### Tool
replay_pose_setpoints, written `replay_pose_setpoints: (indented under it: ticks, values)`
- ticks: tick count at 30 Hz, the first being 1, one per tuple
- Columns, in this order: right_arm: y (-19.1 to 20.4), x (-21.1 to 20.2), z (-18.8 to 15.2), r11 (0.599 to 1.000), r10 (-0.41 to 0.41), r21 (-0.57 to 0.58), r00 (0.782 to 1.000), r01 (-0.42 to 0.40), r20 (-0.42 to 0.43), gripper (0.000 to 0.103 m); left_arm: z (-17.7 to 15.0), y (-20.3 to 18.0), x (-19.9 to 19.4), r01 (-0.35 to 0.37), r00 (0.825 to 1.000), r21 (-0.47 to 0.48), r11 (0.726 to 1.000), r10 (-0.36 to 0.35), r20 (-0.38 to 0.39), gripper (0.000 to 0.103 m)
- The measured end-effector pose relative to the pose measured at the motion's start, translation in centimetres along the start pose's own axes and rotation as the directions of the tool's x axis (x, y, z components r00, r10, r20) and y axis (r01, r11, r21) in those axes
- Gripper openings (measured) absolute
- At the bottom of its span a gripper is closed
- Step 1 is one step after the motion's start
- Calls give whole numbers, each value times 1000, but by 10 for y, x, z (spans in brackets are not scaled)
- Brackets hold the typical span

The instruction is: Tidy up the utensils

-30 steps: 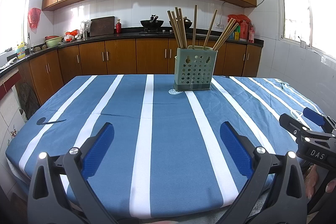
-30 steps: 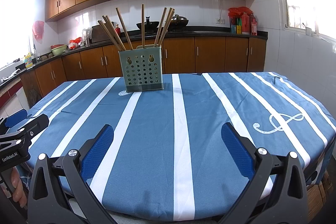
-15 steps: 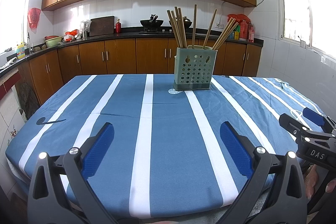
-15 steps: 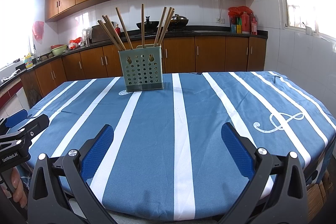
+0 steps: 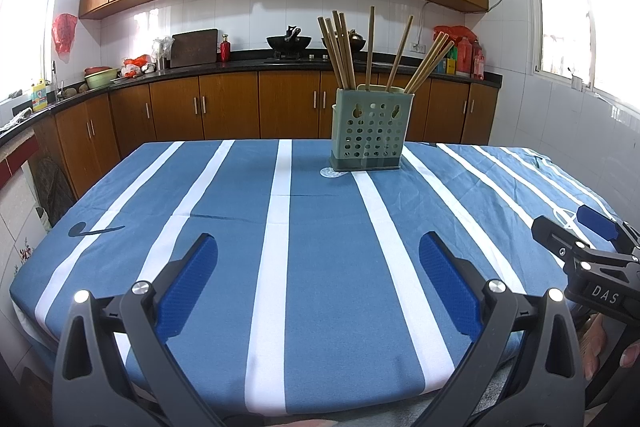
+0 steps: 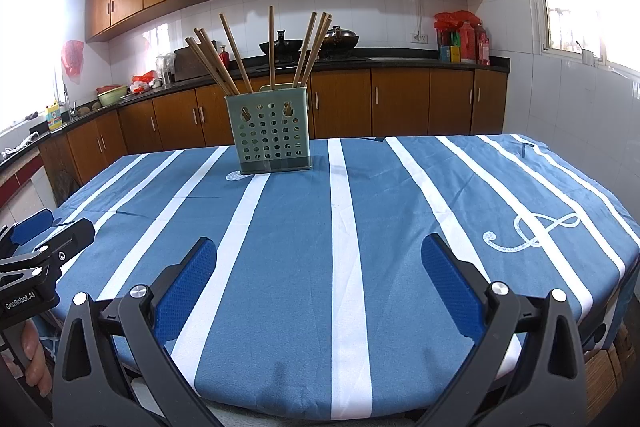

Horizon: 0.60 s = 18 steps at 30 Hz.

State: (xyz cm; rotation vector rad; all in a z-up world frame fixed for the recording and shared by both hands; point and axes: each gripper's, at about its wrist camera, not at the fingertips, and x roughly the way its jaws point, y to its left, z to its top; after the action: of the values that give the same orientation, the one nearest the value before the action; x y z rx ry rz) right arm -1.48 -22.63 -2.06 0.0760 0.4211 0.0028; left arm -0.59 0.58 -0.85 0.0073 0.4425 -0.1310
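Note:
A pale green perforated utensil holder (image 5: 369, 131) stands upright at the far side of the table, also in the right wrist view (image 6: 273, 131). Several wooden chopsticks (image 5: 344, 51) (image 6: 224, 61) stand in it, fanned out. My left gripper (image 5: 318, 259) is open and empty over the near table edge, far from the holder. My right gripper (image 6: 319, 259) is open and empty at the near edge too. Each gripper shows at the side of the other's view: the right one (image 5: 576, 231), the left one (image 6: 52, 231).
The table carries a blue cloth with white stripes (image 5: 280, 227) (image 6: 344, 227). Kitchen cabinets and a dark counter (image 5: 240, 67) with pots, bottles and a cutting board run behind the table. Tiled wall and window stand at the right.

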Motion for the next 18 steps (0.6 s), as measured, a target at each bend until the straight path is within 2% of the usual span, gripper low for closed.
replay_pose_setpoints:
  ticks: [18]
  values:
    - [3, 1, -3, 1000, 0, 4, 1000, 0, -5, 101, -4, -1, 0, 2, 1000, -3, 1000, -2, -4, 99]
